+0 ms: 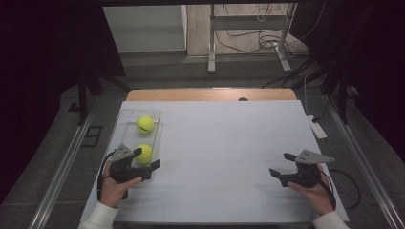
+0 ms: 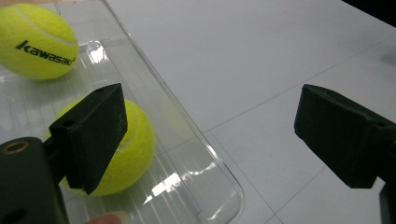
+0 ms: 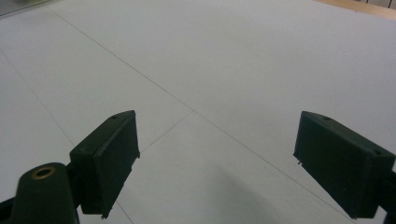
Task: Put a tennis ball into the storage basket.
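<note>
The left claw (image 1: 146, 158) is held wide open, gripping nothing, so the near ball (image 1: 143, 153) just beside its left jaw in the tray (image 1: 125, 117) can be straddled; the right claw (image 1: 281, 164), also open and empty, is parked well apart.

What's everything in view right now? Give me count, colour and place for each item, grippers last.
tennis balls: two, yellow-green, both in the tray; near ball, far ball
tray: one, clear plastic, left part of the table
table: one, white top with a wooden far edge
power strip: one, white, off the table's right edge
left gripper: one, black, jaws open, at the tray's near end by the near ball
right gripper: one, black, jaws open, over bare table at right
</note>
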The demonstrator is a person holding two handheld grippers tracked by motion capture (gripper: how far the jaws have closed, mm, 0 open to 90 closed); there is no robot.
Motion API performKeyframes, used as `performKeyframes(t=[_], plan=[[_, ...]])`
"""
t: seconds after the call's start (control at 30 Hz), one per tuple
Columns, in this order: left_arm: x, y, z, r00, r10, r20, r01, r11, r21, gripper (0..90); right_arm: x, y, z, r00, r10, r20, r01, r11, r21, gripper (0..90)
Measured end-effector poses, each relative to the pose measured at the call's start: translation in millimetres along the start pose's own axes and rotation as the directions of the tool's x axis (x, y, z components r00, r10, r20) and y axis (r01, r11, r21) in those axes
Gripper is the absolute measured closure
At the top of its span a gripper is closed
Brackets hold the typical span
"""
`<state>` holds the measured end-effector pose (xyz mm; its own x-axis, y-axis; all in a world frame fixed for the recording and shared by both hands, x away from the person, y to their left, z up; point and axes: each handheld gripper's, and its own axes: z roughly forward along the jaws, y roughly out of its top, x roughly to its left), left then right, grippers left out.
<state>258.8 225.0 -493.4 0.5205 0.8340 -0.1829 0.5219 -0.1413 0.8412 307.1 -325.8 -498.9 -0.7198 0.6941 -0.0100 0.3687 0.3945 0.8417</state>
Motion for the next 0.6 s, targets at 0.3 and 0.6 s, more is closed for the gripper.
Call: performKeyframes(t=[0.3, 0.6], plan=[[0.3, -2.8, 0.3, 1.0000, -0.004, 0.003, 0.004, 1.0000, 0.003, 10.6, -0.2, 2.9, 3.5, 0.9995, 0.021, -0.023, -0.022, 0.9996, -0.021, 14.0], [-1.2, -0.6, 1.8, 1.0000, 0.002, 0.008, -0.002, 1.0000, -0.002, 10.6, -1.8, 2.2, 1.7, 0.9993, 0.029, -0.024, -0.029, 0.9992, -0.027, 13.9]])
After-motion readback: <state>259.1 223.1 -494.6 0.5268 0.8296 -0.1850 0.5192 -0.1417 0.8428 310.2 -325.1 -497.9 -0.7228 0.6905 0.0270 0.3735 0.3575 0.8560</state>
